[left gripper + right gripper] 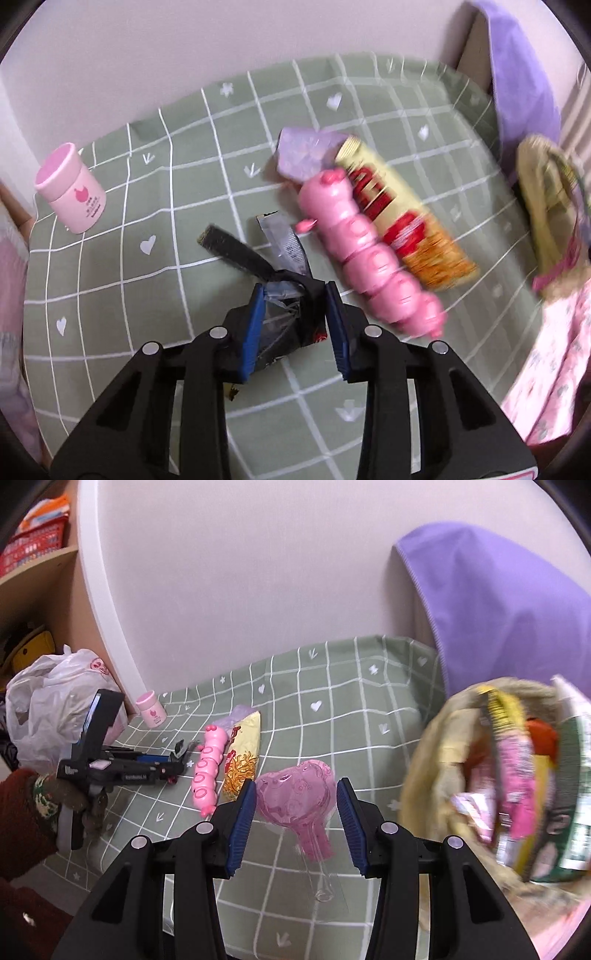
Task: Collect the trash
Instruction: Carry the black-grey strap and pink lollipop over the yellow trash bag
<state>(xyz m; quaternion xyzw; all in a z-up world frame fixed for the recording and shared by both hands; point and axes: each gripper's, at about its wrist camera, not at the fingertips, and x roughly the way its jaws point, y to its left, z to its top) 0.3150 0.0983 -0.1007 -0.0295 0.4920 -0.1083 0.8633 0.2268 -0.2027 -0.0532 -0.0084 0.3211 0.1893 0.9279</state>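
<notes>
Domestic room, likely a child's. Indicators: surface (332,709) covered by green checked cloth with hearts; pink caterpillar toy (207,771) at 9 o'clock; wooden shelf unit (44,565) and plastic bag (55,698) at 10 o'clock.

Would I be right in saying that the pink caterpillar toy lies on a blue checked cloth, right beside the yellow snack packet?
Not quite: the checked cloth is green, not blue, as both wrist views show. The rest holds: the pink caterpillar toy lies on it, right beside the yellow snack packet.

Green checked tablecloth (110,277): caterpillar toy (369,251), snack box (399,214), jar (70,188).
</notes>
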